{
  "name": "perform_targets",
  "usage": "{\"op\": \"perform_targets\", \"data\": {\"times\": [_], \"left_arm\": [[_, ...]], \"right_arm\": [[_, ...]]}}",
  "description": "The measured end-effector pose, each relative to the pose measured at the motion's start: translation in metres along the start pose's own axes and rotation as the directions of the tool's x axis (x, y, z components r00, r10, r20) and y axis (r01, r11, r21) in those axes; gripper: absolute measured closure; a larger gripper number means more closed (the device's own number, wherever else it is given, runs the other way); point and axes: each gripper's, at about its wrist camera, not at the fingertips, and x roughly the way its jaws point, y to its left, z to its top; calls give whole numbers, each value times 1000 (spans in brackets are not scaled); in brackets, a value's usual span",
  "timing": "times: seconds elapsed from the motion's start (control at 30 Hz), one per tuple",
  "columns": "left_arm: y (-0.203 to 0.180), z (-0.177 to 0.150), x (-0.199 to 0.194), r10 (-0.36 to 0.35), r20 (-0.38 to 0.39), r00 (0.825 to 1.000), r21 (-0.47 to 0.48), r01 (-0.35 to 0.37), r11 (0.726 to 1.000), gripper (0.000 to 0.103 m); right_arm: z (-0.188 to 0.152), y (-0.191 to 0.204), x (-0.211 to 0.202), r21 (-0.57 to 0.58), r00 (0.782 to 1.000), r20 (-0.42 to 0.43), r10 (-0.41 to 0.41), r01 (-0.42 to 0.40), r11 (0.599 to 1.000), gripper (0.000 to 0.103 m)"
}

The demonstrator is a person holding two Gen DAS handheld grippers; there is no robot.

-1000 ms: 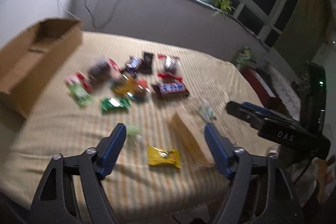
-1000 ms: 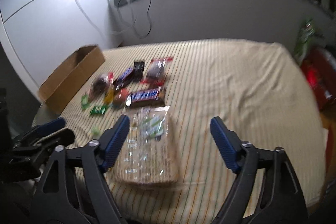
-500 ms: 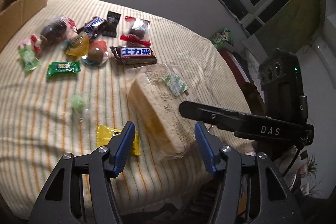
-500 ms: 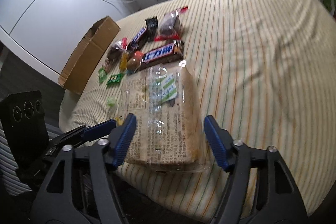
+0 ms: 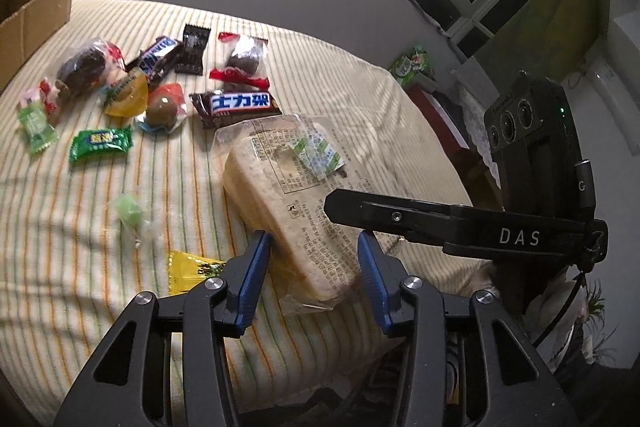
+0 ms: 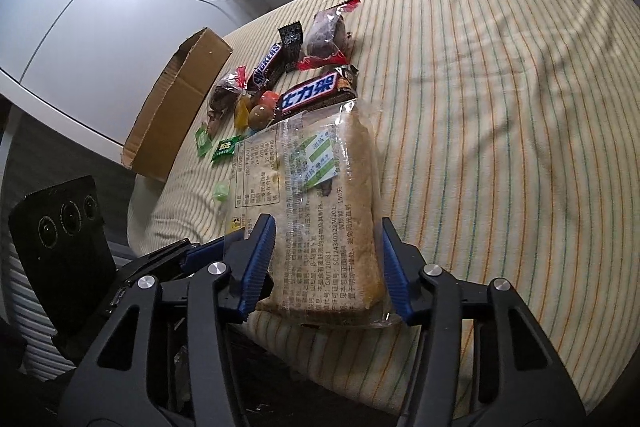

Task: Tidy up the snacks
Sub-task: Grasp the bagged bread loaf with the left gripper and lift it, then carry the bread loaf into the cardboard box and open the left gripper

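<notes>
Left wrist view: both the left gripper (image 5: pixel 312 247) and right gripper (image 6: pixel 326 235), jaws just closing, straddle the bagged bread loaf (image 5: pixel 296 203) at the striped bed's (image 6: pixel 500 107) near edge, pads apparently not yet pressing; next, squeeze, then lift toward the cardboard box (image 6: pixel 180 103).
</notes>
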Motion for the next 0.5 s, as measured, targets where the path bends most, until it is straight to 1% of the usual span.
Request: {"op": "perform_targets", "data": {"times": [0.13, 0.23, 0.37, 0.5], "left_arm": [[2, 5, -13, 2, 29, 1000, 8, -2, 1000, 60], [7, 9, -28, 13, 64, 998, 15, -14, 1000, 60], [18, 16, -46, 34, 111, 993, 11, -36, 999, 60], [33, 22, -66, 60, 161, 985, -2, -61, 998, 60]], "right_arm": [[3, 11, -3, -20, 1000, 9, 0, 0, 1000, 50], [9, 26, -4, -45, 1000, 18, 3, -2, 999, 50], [20, 53, -1, -93, 1000, 25, 11, -9, 996, 50], [33, 82, 7, -141, 999, 30, 25, -21, 990, 51]]}}
